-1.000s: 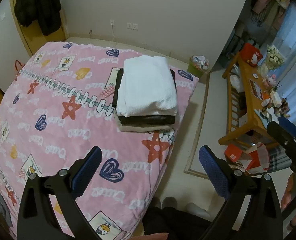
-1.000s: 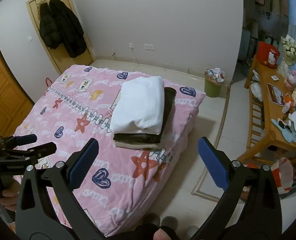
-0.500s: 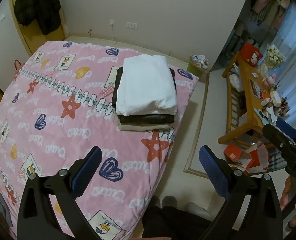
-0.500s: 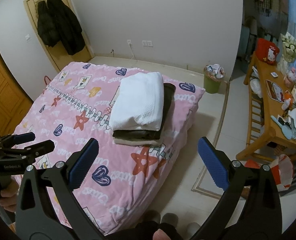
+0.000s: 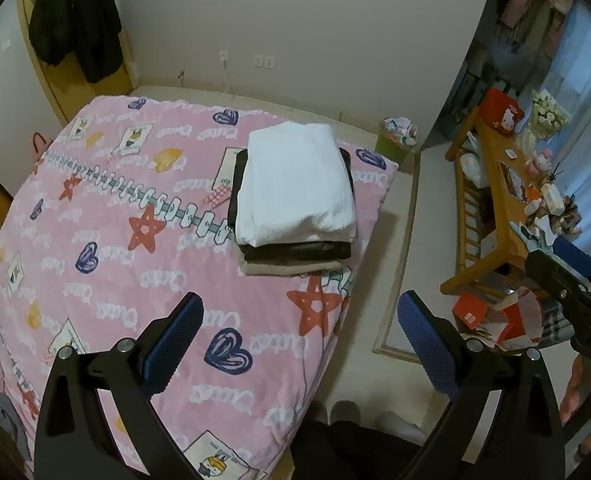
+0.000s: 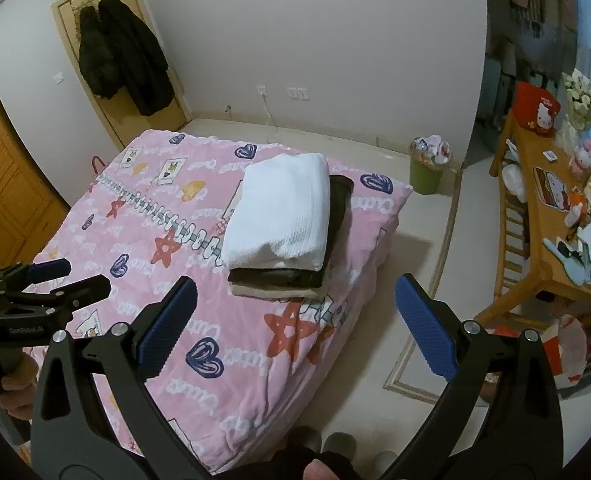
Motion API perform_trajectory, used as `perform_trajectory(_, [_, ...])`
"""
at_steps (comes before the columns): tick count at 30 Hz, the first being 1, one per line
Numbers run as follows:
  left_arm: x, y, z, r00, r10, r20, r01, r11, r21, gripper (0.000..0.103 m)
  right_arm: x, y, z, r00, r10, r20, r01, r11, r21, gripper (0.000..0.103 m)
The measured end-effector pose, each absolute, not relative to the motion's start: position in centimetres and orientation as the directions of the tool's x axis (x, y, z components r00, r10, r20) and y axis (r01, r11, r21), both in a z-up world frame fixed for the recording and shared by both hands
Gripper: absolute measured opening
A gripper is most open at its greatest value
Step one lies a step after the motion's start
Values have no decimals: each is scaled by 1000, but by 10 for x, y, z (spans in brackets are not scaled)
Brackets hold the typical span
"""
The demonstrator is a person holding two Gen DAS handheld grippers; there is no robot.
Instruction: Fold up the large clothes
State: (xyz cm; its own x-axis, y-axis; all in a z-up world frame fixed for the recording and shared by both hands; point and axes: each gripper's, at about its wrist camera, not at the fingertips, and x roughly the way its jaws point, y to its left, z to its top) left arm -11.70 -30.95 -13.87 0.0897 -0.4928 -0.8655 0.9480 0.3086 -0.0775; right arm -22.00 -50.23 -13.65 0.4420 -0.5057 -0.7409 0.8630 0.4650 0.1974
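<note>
White waffle-knit top [image 5: 295,184] caps folded stack [image 6: 283,232] mid-frame, near right edge of pink bedspread [image 5: 115,260]. Left gripper [image 5: 299,340] and right gripper [image 6: 295,320] both gaping wide, empty, well above the bed. Looks done; fetching another garment, leave stack unbumped.

Both wrist views high over bed [image 5: 95,240]

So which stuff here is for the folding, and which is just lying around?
For the folding: white folded garment, dark garment under it, beige one at the bottom, pink bed cover.

Just around: green bin, hanging coats, cluttered wooden table.
</note>
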Motion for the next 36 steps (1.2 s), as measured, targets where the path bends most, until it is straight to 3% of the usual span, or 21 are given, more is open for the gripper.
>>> perform_trajectory(36, [-115,-317,-125,103,-517,-850,944,319,-80,95,-218,-512,-123,463,-516,-721,856,472,212,97])
